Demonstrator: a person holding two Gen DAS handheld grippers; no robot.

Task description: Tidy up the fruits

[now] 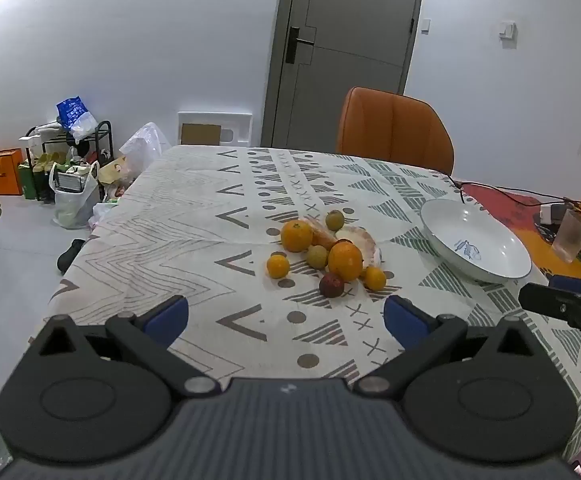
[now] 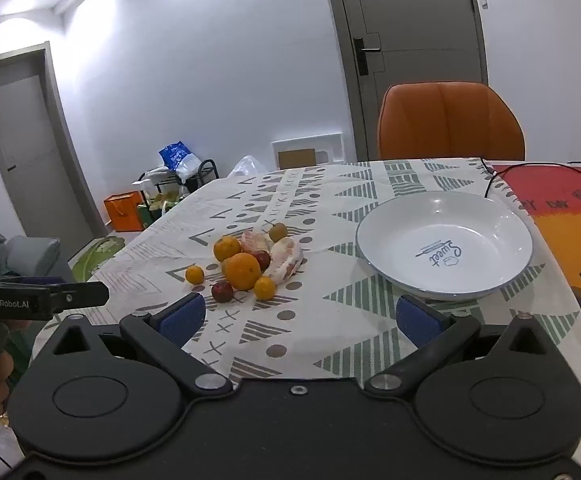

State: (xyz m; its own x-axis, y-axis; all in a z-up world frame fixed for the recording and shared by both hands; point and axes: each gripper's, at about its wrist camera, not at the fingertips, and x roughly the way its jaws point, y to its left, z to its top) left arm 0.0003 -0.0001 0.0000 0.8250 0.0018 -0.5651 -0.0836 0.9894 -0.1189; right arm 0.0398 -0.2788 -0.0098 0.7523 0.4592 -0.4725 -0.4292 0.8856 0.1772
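A pile of fruit lies mid-table: two big oranges, small oranges, a dark red fruit, green-brown fruits and peeled pomelo pieces. An empty white plate sits to the right of the pile. My left gripper is open and empty, short of the pile. My right gripper is open and empty, near the plate's front rim.
The table wears a patterned cloth. An orange chair stands at the far side. A cable, a plastic cup and packets lie at the right. Bags and a rack stand on the floor at left.
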